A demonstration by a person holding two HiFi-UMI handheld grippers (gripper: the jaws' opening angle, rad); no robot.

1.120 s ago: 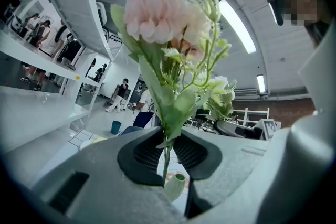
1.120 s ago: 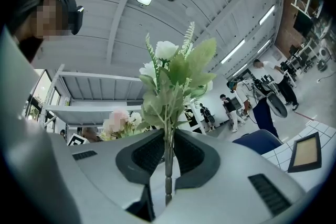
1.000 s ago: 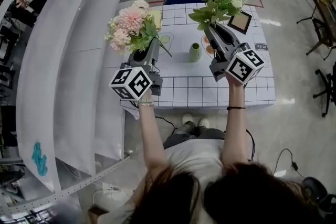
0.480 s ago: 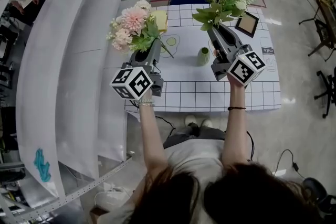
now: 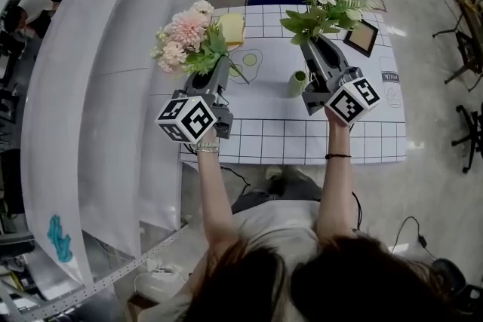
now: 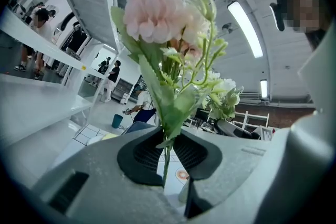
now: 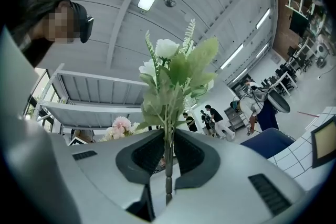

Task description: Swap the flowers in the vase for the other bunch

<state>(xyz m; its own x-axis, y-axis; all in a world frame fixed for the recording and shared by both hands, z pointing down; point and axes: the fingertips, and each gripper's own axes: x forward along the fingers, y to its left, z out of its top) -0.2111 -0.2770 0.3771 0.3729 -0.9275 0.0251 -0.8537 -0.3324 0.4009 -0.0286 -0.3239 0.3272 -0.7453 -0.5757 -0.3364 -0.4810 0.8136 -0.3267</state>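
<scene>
A: Well, your left gripper (image 6: 167,153) was clenched on the thin green stem of the pink bunch (image 6: 160,13). The stem sat pinched between the dark pads (image 6: 143,152), and the blooms stood up above the jaws.

B: Agreed. Your right gripper (image 7: 169,157) had the white bunch (image 7: 176,68) the same way. Its jaws were closed on the stem, which ran straight up between them, and the stem's knobbly lower end showed just below.

A: In the head view you held both grippers out in front of you on stretched arms, above the near half of the table (image 5: 362,139). The pink bunch was on your left. The white bunch was on your right and sat a little higher in the picture.

B: And the vase (image 5: 299,83)?

A: It was small and green, and it stood upright on the white gridded table between your two grippers. It was just beside the right gripper, and both bunches were up in the air, clear of it.

B: Farther back on the table, a yellow block (image 5: 231,29) lay just behind the pink bunch. A dark picture frame (image 5: 361,37) lay beside the white bunch's leaves.
</scene>
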